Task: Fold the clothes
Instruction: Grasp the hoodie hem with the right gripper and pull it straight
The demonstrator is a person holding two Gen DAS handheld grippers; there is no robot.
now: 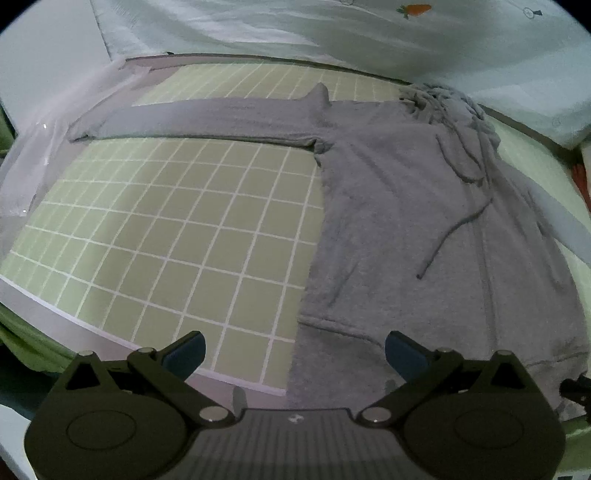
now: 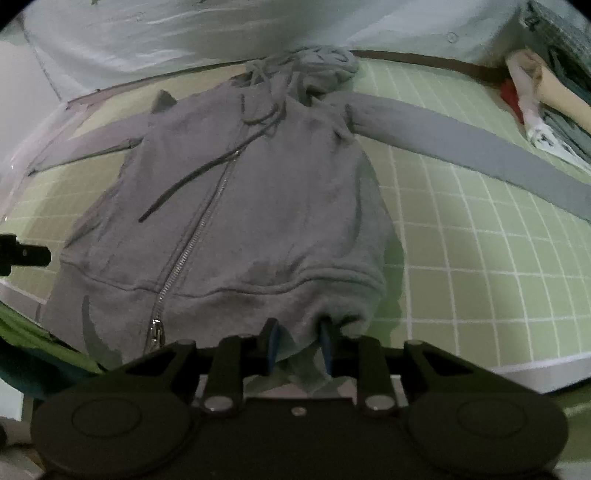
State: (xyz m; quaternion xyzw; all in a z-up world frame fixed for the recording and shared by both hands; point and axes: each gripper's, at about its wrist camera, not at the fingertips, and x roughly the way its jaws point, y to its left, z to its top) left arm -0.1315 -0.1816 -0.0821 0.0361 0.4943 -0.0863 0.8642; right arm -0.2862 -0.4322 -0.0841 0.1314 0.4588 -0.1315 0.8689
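Note:
A grey zip-up hoodie (image 1: 406, 221) (image 2: 277, 184) lies face up on a green grid mat (image 1: 166, 240) (image 2: 480, 258), hood (image 2: 325, 62) at the far end. Both sleeves are spread out: one (image 1: 203, 118) to the left, the other (image 2: 461, 140) to the right. The zipper (image 2: 199, 229) runs down the front. My left gripper (image 1: 293, 343) hovers open over the hoodie's near left edge, nothing between its fingers. My right gripper (image 2: 299, 332) is at the near right of the bottom hem, with bunched hem fabric pinched between its blue pads.
Pale bedding with a carrot print (image 1: 332, 29) borders the mat's far side. Bagged clutter (image 2: 535, 92) lies at the far right. A green cloth (image 1: 22, 332) shows below the mat's near left edge. Part of the left gripper (image 2: 22, 254) shows at the left edge.

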